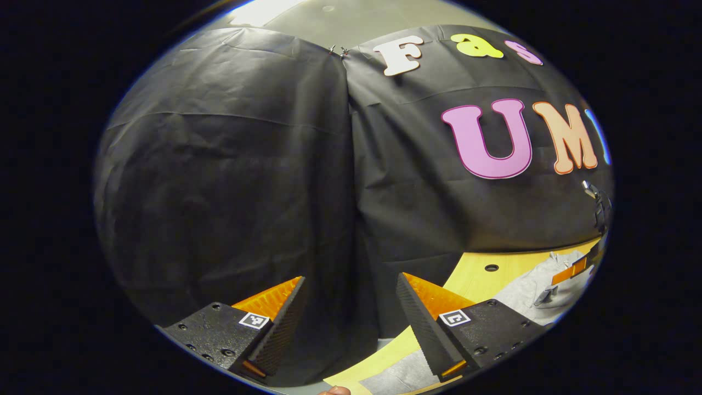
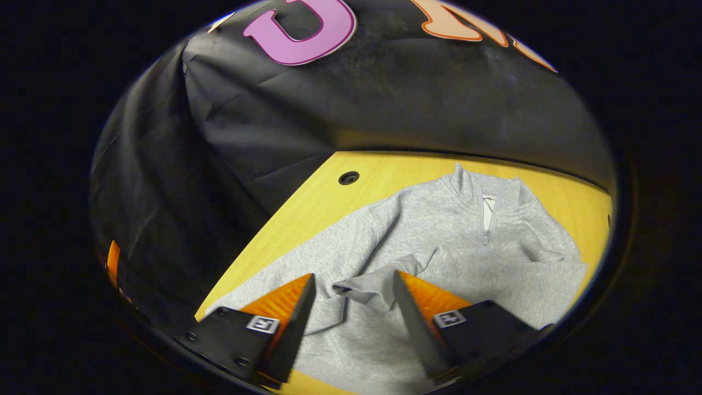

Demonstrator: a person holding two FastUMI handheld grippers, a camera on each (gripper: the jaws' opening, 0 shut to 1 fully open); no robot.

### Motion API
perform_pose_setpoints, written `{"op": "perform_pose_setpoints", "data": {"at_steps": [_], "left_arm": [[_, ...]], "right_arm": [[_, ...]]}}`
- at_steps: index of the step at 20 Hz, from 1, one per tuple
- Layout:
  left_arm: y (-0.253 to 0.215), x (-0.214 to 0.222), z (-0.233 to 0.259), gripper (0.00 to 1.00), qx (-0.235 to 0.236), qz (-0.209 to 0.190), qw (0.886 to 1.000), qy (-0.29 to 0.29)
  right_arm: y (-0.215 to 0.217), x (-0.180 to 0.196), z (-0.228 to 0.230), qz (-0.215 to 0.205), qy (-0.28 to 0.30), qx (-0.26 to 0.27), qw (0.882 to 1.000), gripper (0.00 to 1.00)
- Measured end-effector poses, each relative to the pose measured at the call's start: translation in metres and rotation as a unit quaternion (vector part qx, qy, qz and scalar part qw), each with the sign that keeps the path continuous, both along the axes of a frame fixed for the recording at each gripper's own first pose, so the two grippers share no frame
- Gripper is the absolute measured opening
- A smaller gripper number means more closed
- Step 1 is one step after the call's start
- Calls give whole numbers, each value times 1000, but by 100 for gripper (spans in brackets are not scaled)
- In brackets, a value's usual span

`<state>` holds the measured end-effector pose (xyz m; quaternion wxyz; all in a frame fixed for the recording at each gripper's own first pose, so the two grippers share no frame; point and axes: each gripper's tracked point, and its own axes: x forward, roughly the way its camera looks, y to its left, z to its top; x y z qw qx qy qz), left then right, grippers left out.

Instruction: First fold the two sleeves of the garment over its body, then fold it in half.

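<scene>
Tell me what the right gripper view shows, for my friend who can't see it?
A grey zip-neck sweatshirt lies on a yellow wooden table, with one sleeve folded across its body. The right gripper hovers above it with fingers spread open, the sleeve's cuff showing between them. Black cloth hangs behind the table.

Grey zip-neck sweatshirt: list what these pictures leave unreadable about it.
- Right gripper view: the sweatshirt's hem is cut off by the lower edge and covered by the right gripper.
- Same view: its far sleeve runs out at the edge.
- Left gripper view: the left gripper and the edge leave just scraps of it.
</scene>
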<state>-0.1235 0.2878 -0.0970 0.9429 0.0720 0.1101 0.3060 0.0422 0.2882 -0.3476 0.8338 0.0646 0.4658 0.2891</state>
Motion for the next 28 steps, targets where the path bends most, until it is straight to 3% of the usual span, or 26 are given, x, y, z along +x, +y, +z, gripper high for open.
{"op": "perform_pose_setpoints", "data": {"at_steps": [1,3,9,10,13,14,19,20,26,28], "left_arm": [[0,0,-4,100,0,-1,1000,6],[-2,-3,-15,96,-4,-7,1000,15],[-12,-9,-78,96,-78,-15,995,61],[-14,-13,-91,100,-88,-16,993,73],[-21,-22,-125,97,-107,-25,988,111],[-24,-23,-136,100,-114,-29,985,124],[-42,-33,-197,97,-158,-32,969,187],[-44,-35,-204,96,-162,-33,967,196],[-59,-50,-242,96,-204,-31,950,236],[-61,-53,-251,96,-214,-26,945,244]], "right_arm": [[-1,-1,2,1,-6,2,1000,100],[-7,4,8,-4,-26,1,1000,94],[-38,5,21,-35,-39,6,999,98],[-43,5,22,-39,-40,6,998,98],[-62,8,23,-52,-43,2,998,98],[-69,10,25,-58,-45,1,997,98],[-97,19,35,-85,-58,3,995,94],[-103,20,36,-88,-60,1,994,98],[-130,21,36,-105,-59,-10,993,94],[-134,20,37,-107,-61,-12,992,98]]}}
